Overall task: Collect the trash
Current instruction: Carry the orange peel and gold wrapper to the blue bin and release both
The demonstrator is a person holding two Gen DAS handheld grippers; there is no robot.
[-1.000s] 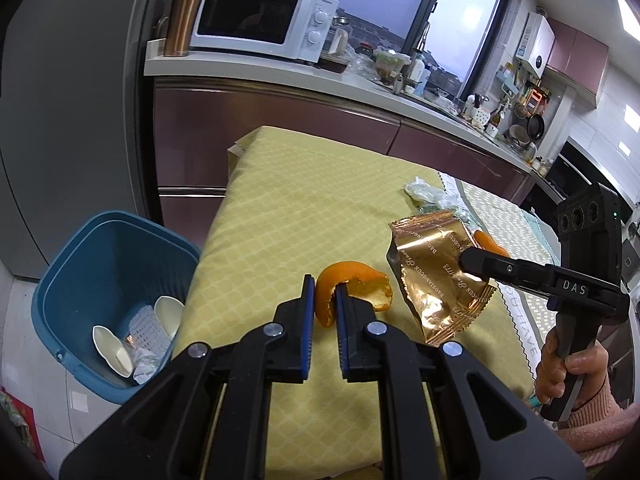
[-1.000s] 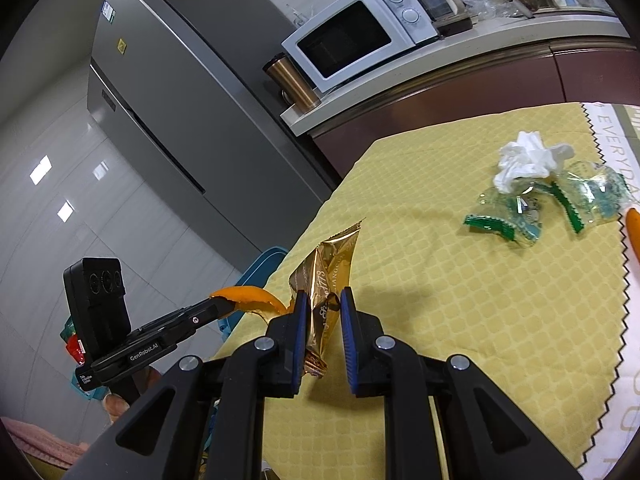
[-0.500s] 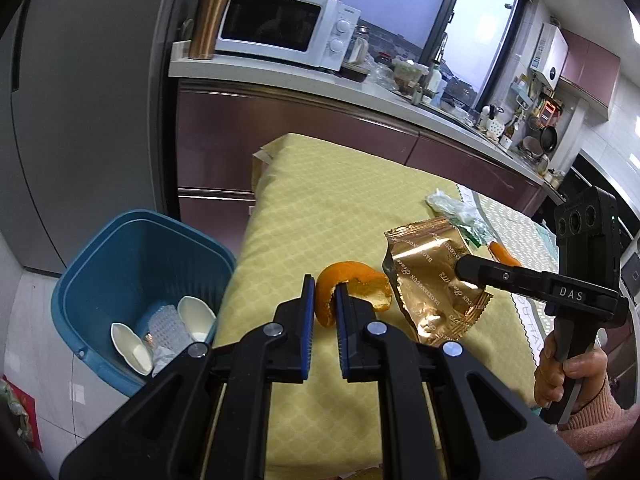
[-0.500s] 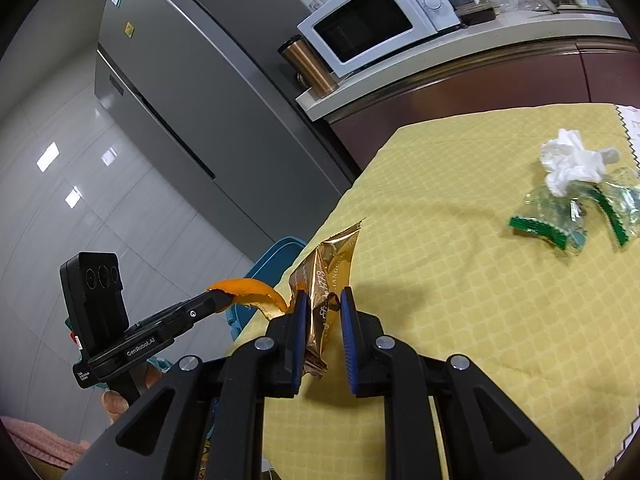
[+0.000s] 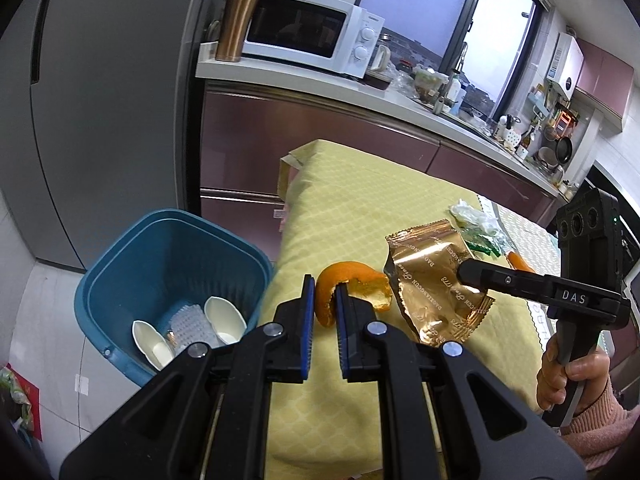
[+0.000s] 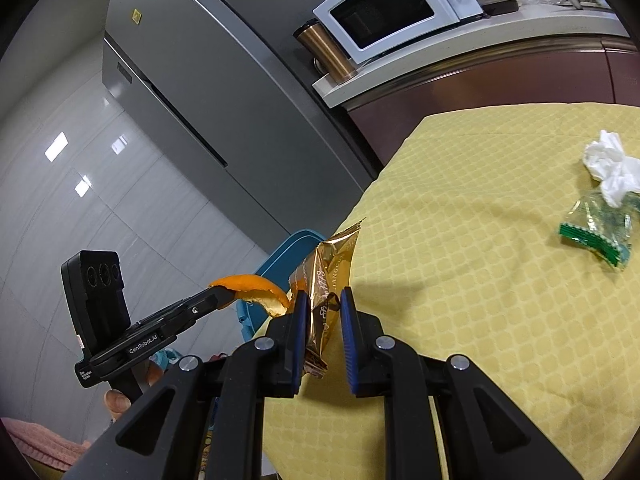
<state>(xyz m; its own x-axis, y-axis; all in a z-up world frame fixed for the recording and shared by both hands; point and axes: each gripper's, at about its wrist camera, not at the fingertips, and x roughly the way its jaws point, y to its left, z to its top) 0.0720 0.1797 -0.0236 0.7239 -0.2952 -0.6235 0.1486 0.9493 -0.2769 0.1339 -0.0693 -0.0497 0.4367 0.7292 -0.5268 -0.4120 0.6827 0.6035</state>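
Observation:
My left gripper [image 5: 322,286] is shut on a curled orange peel [image 5: 352,286] and holds it above the left edge of the yellow table [image 5: 360,200]. My right gripper [image 6: 323,300] is shut on a gold foil snack wrapper [image 6: 328,276], held just right of the peel; the wrapper also shows in the left wrist view [image 5: 436,280]. A blue trash bin [image 5: 168,256] stands on the floor left of the table, below and left of the peel. It holds white pieces and clear plastic.
A crumpled white tissue [image 6: 612,164] and a clear-and-green plastic wrapper [image 6: 596,232] lie on the table's far right. Another orange piece [image 5: 520,262] lies behind the right gripper. A fridge, a counter with a microwave [image 5: 308,36] and cabinets stand behind.
Both grippers have moved left towards the table's edge and the bin, each still holding its piece. The bin now shows closer to the peel.

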